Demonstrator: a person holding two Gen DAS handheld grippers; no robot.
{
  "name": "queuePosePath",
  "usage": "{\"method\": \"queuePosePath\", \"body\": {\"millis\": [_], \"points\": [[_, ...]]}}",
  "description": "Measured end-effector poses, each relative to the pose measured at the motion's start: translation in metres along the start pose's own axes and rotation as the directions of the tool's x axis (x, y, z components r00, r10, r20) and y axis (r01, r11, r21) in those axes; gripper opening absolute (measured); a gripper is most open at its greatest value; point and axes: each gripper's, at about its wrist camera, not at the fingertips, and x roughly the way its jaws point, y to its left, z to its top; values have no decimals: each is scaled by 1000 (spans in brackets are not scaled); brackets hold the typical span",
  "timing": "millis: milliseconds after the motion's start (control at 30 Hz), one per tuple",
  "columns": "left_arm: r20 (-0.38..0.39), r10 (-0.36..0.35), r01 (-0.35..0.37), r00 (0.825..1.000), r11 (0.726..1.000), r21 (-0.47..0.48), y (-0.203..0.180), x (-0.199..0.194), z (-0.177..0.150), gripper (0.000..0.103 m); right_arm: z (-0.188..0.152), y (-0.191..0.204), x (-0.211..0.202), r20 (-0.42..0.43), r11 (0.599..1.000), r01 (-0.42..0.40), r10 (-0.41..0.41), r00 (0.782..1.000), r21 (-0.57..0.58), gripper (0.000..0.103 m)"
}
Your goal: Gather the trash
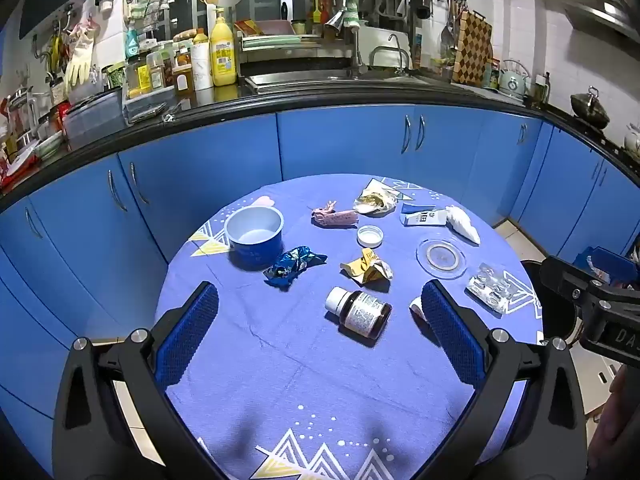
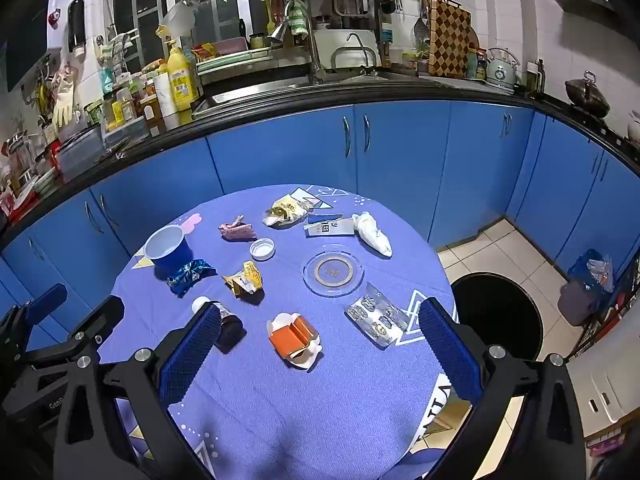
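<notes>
both grippers wide, trash (image 2: 295, 334) untouched

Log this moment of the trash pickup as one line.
left gripper: open, empty | right gripper: open, empty, above orange carton | trash on table: uncollected | black bin: on floor, right of table

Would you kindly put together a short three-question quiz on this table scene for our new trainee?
1. True or false: the brown bottle stands upright.
2. Which lies nearest the blue cup? A) blue foil wrapper B) blister pack C) white bag
3. In the right wrist view, what sits on the floor right of the table?

Key:
1. False; it lies on its side.
2. A.
3. A black bin. The left gripper and right gripper are open.
</notes>
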Motion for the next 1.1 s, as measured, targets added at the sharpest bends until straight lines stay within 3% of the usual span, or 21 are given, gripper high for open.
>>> {"method": "queuePosePath", "body": {"millis": [1100], "points": [[1,-5,5,1000,1000,-1,-6,1,1,100,0,2,-2,7,1000,9,-9,1000,-13,96]]}}
